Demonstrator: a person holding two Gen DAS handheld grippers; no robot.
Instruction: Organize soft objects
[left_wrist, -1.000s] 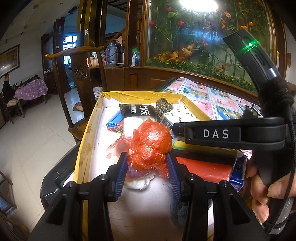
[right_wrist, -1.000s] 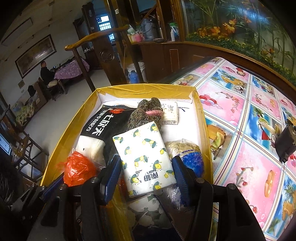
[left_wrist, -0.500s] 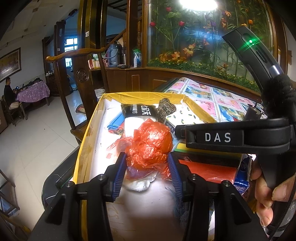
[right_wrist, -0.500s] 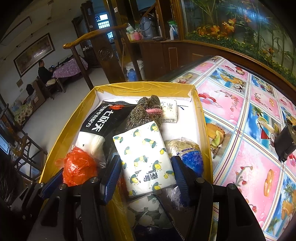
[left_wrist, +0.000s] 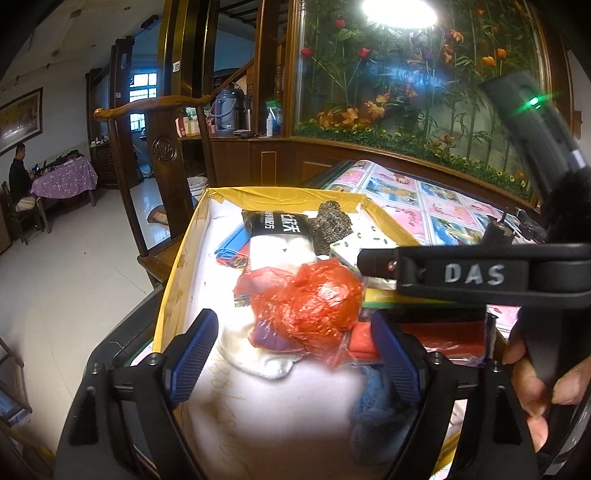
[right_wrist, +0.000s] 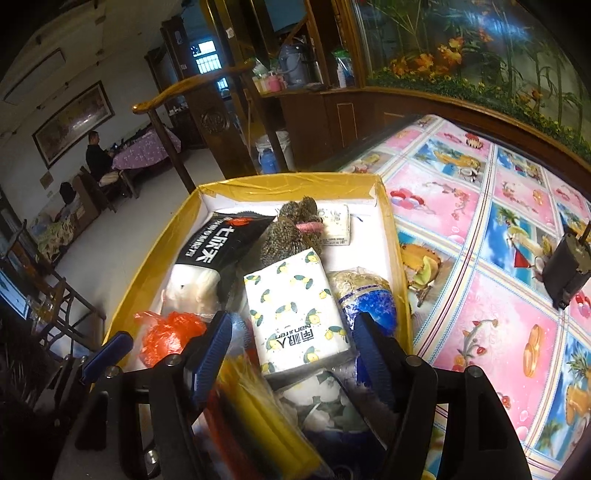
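Lying in the yellow box (left_wrist: 173, 273), the red plastic bag (left_wrist: 314, 306) sits between the left tongs (left_wrist: 293, 354), just opened wide and clear of it; right tongs (right_wrist: 295, 354) just widened around the tissue pack (right_wrist: 295, 314), untouched; bag judged light, crinkly, slippery; grip its bulk.

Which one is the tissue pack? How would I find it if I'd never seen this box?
Look in the yellow-edged box beside the pink picture tablecloth. Near its right wall, in front of the speckled brown bundle, lies the tissue pack. It's the only white thing dotted with little yellow lemons.
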